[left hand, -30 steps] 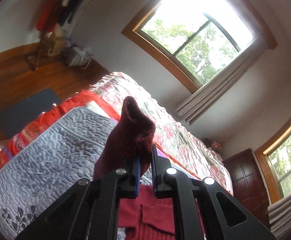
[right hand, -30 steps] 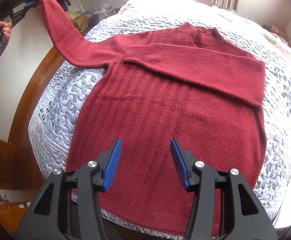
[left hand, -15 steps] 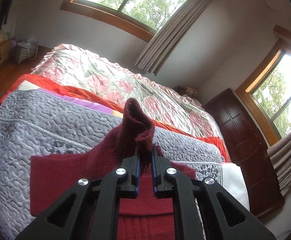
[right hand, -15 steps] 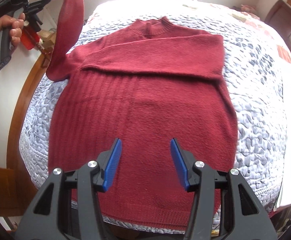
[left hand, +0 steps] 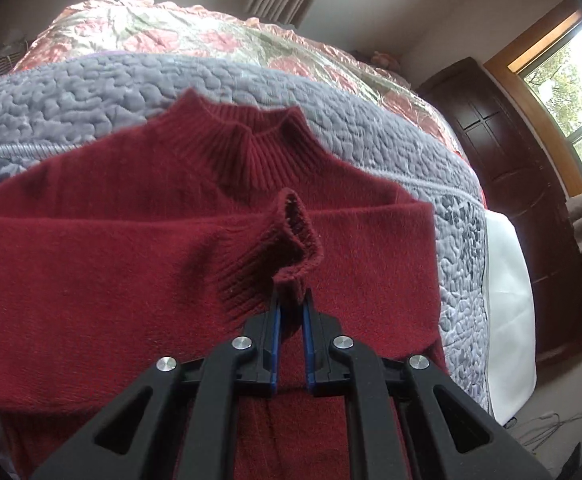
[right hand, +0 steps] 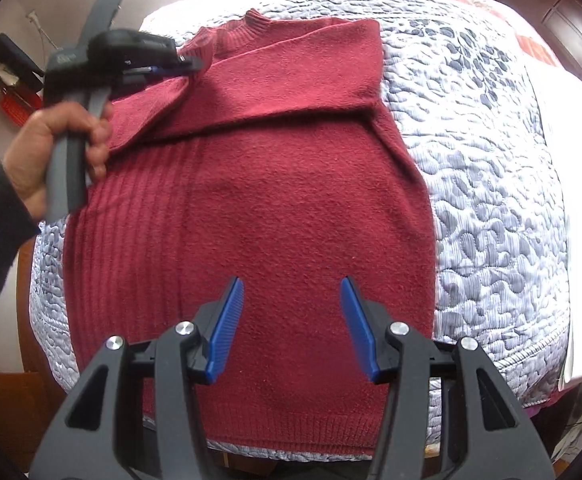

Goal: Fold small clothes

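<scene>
sweater (right hand: 291,184), one red knit, lies flat on a grey quilt (right hand: 491,184) on the bed. one sleeve is already folded across the chest; the left gripper (left hand: 289,300) pinches the second cuff (left hand: 291,240) above it. right gripper (right hand: 291,320) hovers spread and empty. body folds appear left.

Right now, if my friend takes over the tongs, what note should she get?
Left tongs: shut on the ribbed cuff of the dark red knitted sweater, held over its chest.
Right tongs: open, empty, above the hem.
The sweater lies flat on the grey quilted bedspread.
Done: the other sleeve is folded across.
Left: lay this sleeve down, release, fold the body.
</scene>
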{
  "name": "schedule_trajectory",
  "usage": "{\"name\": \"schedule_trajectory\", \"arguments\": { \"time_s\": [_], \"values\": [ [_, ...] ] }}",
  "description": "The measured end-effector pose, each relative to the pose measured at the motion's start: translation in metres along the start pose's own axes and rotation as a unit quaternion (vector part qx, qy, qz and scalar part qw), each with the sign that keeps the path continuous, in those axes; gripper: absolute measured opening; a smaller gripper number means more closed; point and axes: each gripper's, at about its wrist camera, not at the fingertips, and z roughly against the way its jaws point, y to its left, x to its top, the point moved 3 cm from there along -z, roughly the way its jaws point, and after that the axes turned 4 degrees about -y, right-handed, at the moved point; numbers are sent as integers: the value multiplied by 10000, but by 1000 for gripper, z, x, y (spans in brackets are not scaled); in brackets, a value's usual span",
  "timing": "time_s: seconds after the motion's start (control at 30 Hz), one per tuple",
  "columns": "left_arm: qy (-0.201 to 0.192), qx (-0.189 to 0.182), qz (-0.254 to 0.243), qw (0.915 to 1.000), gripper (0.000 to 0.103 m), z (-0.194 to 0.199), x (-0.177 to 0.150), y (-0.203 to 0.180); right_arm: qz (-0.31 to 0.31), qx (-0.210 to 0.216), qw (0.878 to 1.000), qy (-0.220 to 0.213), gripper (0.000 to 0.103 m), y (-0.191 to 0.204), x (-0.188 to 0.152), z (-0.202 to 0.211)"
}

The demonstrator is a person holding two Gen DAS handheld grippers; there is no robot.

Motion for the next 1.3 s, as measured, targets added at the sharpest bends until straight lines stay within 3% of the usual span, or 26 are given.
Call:
{"name": "schedule_trajectory", "arguments": {
  "time_s": [0.1,0.2,0.27,0.37,0.47,0.67,0.87,1.03,1.13,1.27,1.3],
  "values": [
    [187,19,73,9998,10,-17,-12,3,-72,17,10000,-12,51,-8,7,-3],
    [331,-89,168,9993,28,-22,-19,6,-264,266,9993,-43,60,-14,25,-5],
    [303,-115,164,9993,53,-13,-22,7,-572,643,9962,-131,67,-20,45,-4],
    [231,-275,222,9991,65,15,-25,13,-1218,1464,9816,-102,68,-29,85,-12],
    [139,-371,407,9984,72,57,-40,27,-1730,2407,9550,98,68,-31,131,-42],
    [143,-120,868,9961,76,141,-98,67,-2113,3159,9229,613,69,-20,203,-134],
    [197,199,1742,9843,76,195,-162,114,-1878,2991,9306,963,69,0,222,-192],
    [84,309,2199,9750,76,212,-182,136,-1648,2983,9352,960,69,15,226,-200],
    [48,283,2385,9707,76,216,-186,142,-1507,3075,9337,1049,52,26,227,-206],
    [31,268,2373,9711,76,221,-185,141,-1452,3115,9317,1176,7,33,231,-211],
    [25,271,2357,9714,76,221,-184,138,-1412,3088,9339,1124,7,35,233,-209]
  ]
}}
